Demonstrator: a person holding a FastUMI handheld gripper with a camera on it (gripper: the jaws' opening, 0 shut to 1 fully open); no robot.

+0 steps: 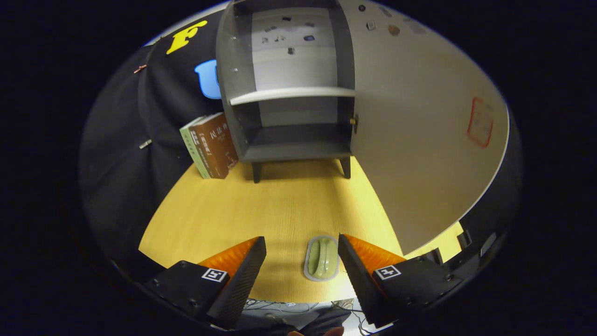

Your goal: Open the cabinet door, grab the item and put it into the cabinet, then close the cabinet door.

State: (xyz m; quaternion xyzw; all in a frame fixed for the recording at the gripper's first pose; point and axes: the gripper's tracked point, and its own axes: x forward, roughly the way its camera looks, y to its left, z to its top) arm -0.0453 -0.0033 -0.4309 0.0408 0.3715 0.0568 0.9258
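Surface (280, 205): green item (322, 259) between spread, empty fingers (302, 252), nearer the right one. Far: open cabinet (289, 116), door (415, 130) swung right; books (210, 145) left.

Gripper (302, 254): two wedge-shaped fingers (249, 268) with a fine ribbed or textured grip surface on the inner faces, tapering to narrow tips, spread wide apart. Each finger sits on a dark, boxy matte mount with small round screws visible on top. One square black-and-white fiducial marker (215, 275) on the left mount, a matching one (388, 272) on the right mount. Further dark housing parts with slots and screws run off to the right of the right mount.
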